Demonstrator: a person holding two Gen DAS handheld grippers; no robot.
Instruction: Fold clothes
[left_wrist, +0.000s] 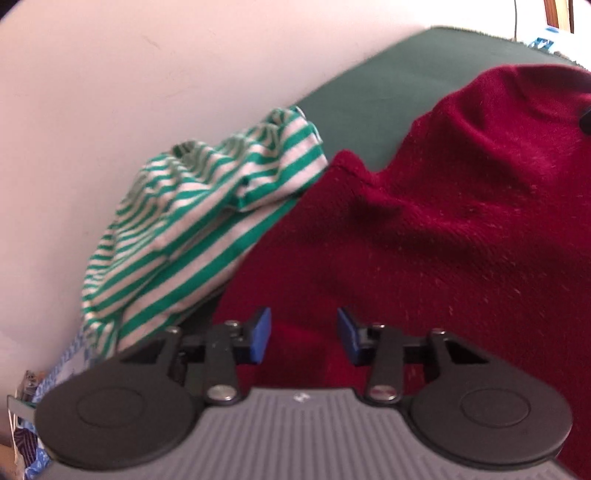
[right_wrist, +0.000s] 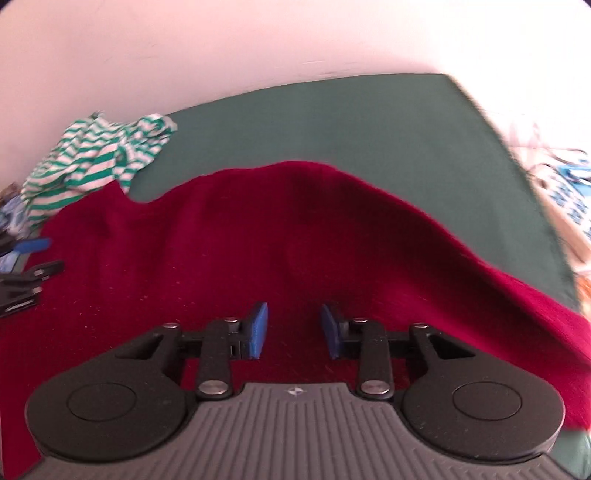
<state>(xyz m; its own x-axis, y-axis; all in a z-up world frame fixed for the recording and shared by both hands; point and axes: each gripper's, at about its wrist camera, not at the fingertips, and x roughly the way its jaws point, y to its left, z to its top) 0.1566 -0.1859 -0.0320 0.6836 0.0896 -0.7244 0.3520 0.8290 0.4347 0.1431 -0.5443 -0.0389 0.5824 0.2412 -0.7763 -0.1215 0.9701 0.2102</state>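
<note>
We hold our left gripper (left_wrist: 303, 334) over a dark red sweater (left_wrist: 443, 236) spread on a green table cover (left_wrist: 399, 92), its blue pads (left_wrist: 260, 334) set wide apart with nothing between them. A crumpled green-and-white striped shirt (left_wrist: 192, 229) lies bunched at the sweater's left edge against a pale wall (left_wrist: 110, 92), touching the red knit. Our right gripper (right_wrist: 293, 330) also stands wide and empty above the sweater (right_wrist: 258, 251). Only the right wrist view shows the sweater's far edge humped up (right_wrist: 303, 170), the cover's far corner (right_wrist: 443, 122), and the left gripper's tip (right_wrist: 33, 245) at the frame's left margin. Only the left wrist view shows the sweater's neckline (left_wrist: 546, 99). Both views are blurred.
</note>
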